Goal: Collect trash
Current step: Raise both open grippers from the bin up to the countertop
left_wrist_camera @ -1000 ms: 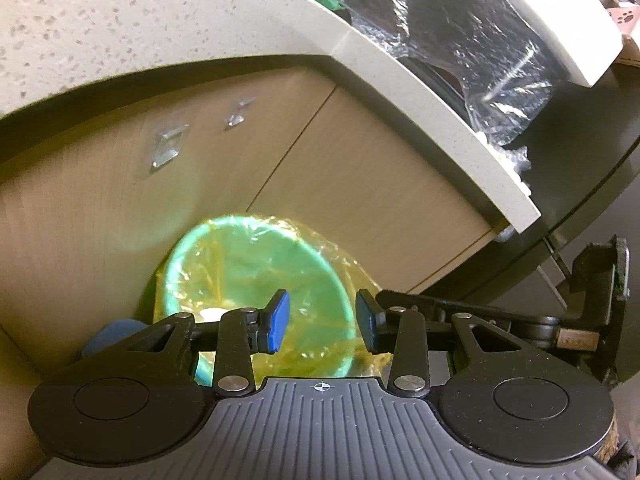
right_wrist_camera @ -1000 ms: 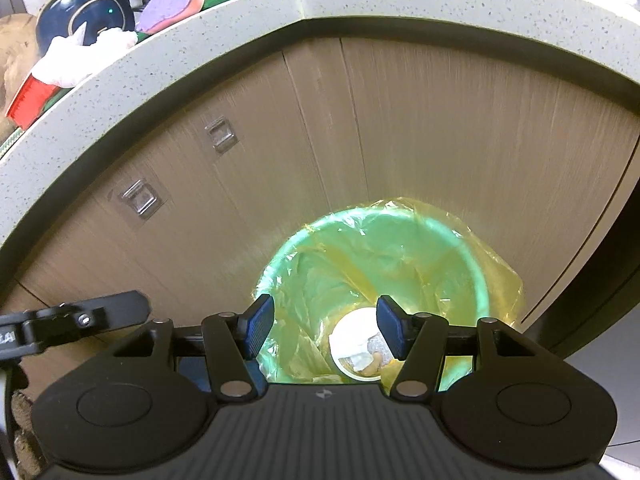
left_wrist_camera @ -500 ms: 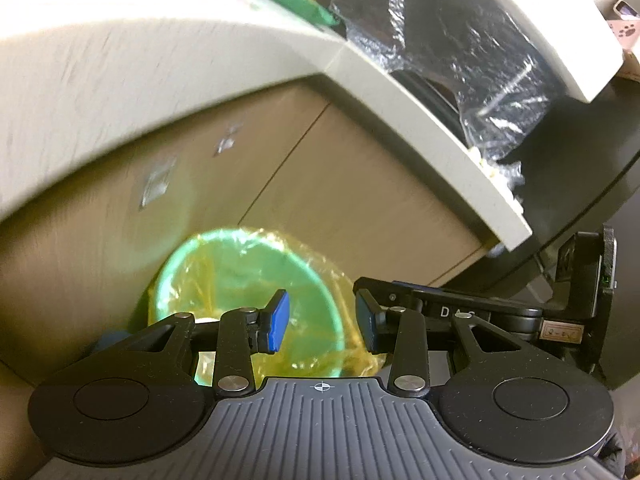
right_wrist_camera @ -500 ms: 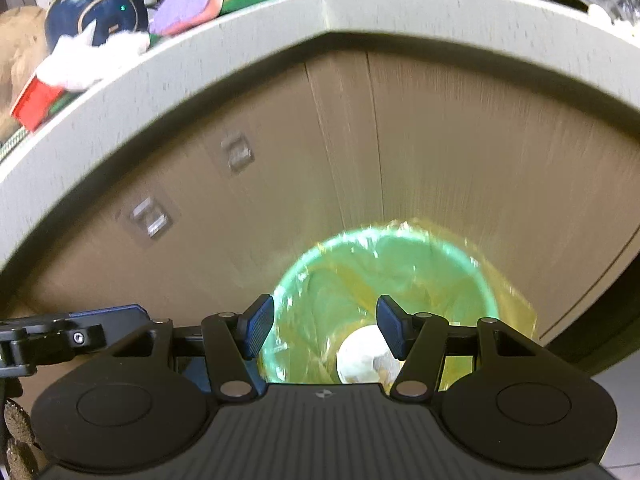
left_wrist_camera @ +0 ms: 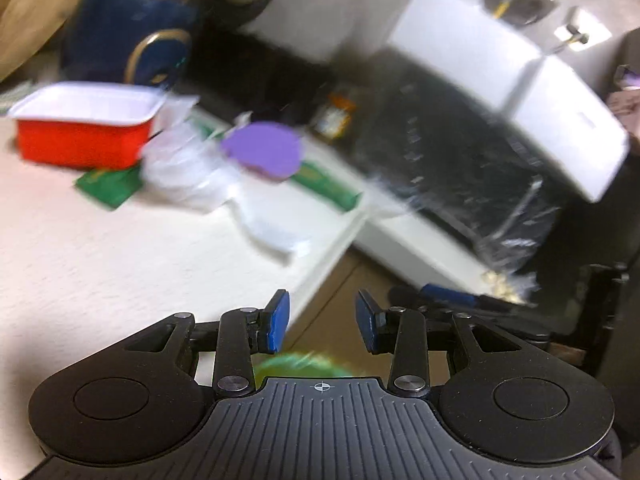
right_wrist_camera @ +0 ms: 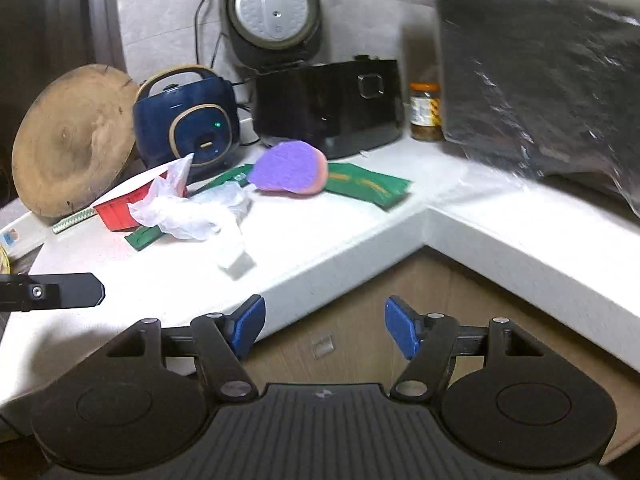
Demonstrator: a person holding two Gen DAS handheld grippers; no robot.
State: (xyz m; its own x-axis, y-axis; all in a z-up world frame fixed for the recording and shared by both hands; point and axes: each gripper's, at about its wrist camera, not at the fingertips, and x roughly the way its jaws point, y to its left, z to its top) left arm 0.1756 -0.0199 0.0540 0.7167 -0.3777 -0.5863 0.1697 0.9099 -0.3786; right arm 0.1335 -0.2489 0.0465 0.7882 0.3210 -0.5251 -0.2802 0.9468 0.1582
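Note:
On the white countertop [right_wrist_camera: 320,236] lie a crumpled clear plastic bag [right_wrist_camera: 188,212], a red tray [right_wrist_camera: 120,210] with a white rim, a green wrapper [right_wrist_camera: 368,186] and a purple-and-pink sponge [right_wrist_camera: 290,168]. The same items show blurred in the left wrist view: the red tray [left_wrist_camera: 84,136], the plastic bag [left_wrist_camera: 188,172], the sponge [left_wrist_camera: 264,152]. My left gripper [left_wrist_camera: 322,322] is open and empty at the counter edge. My right gripper [right_wrist_camera: 324,328] is open and empty in front of the counter corner. A sliver of the green bin [left_wrist_camera: 304,366] shows below the left gripper.
At the back stand a blue rice cooker [right_wrist_camera: 188,120], a black appliance [right_wrist_camera: 328,104], a grey cooker [right_wrist_camera: 272,8], a jar [right_wrist_camera: 426,110] and a round wooden board [right_wrist_camera: 72,140]. A black plastic-wrapped block [right_wrist_camera: 540,88] fills the right. Wooden cabinet doors [right_wrist_camera: 360,344] are below.
Both grippers have risen from over the green lined bin to countertop height and tilted up. The bin has dropped out of view and the counter's trash has come into sight. Both stay open.

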